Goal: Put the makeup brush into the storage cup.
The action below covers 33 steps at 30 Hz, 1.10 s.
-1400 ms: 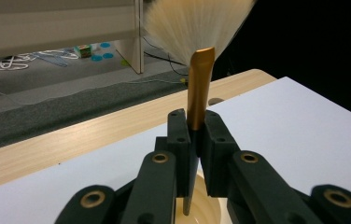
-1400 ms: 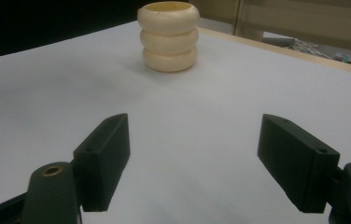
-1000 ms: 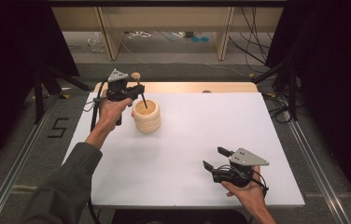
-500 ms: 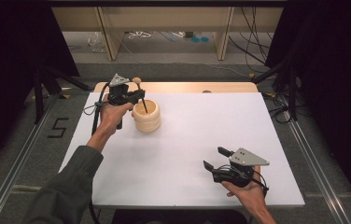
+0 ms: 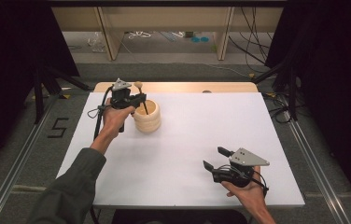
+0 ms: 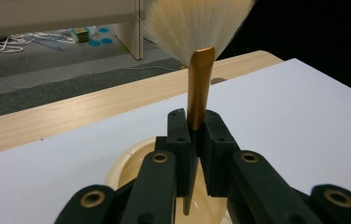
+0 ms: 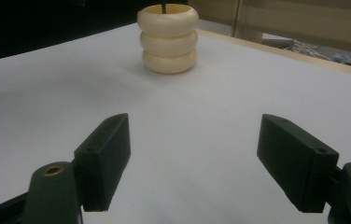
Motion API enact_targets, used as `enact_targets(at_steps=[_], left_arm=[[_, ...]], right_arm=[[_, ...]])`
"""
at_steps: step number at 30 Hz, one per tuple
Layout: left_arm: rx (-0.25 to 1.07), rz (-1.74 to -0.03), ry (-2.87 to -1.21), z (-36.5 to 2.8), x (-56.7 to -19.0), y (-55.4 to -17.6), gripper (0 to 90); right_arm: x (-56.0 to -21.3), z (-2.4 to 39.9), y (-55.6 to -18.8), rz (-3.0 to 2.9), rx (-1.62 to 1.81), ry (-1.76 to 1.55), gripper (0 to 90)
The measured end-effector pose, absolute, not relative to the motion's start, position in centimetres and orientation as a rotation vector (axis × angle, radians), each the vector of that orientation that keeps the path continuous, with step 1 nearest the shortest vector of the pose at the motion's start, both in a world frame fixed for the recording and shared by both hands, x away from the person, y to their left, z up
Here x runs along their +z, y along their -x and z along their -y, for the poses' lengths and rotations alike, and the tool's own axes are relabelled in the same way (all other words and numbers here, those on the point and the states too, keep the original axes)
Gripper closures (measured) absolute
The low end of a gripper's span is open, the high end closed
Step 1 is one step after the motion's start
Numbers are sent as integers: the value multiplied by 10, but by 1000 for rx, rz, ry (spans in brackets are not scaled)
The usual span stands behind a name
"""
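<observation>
A cream ribbed cup (image 5: 147,117) stands at the far left of the white table top (image 5: 201,135). My left gripper (image 5: 138,98) hovers right over the cup, shut on a makeup brush (image 5: 138,85). In the left gripper view the jaws pinch the brush's gold ferrule (image 6: 198,88); pale bristles fan out above and the dark handle tip hangs down inside the cup (image 6: 127,161). My right gripper (image 5: 214,157) rests low at the near right, open, with nothing between its fingers. In the right gripper view (image 7: 194,154) it faces the cup (image 7: 168,39) across bare white surface.
A wooden table edge (image 5: 178,87) runs along the far side of the white top. Beyond it lie cables (image 5: 138,35) on the floor and wooden furniture legs (image 5: 224,32). Black stands (image 5: 40,88) flank the table, and floor rails (image 5: 15,172) run beside it.
My left gripper has sunk slightly with the brush, so the handle reaches lower into the cup. The right gripper has kept still.
</observation>
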<state>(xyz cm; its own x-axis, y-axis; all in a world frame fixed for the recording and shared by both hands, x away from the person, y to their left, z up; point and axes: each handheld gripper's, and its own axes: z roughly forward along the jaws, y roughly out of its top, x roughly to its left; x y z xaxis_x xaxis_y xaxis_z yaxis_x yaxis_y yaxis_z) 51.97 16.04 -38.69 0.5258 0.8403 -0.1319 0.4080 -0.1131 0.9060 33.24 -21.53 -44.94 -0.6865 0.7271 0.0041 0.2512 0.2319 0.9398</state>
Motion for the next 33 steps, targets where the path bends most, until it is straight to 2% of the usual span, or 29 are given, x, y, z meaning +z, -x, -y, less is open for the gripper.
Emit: enact_targets(at_steps=[33], left_arm=[[524, -1052, -1733, -158, -407, -518, 830]], right_arm=[[-447, 217, -332, -2057, 1466, -901, 265]])
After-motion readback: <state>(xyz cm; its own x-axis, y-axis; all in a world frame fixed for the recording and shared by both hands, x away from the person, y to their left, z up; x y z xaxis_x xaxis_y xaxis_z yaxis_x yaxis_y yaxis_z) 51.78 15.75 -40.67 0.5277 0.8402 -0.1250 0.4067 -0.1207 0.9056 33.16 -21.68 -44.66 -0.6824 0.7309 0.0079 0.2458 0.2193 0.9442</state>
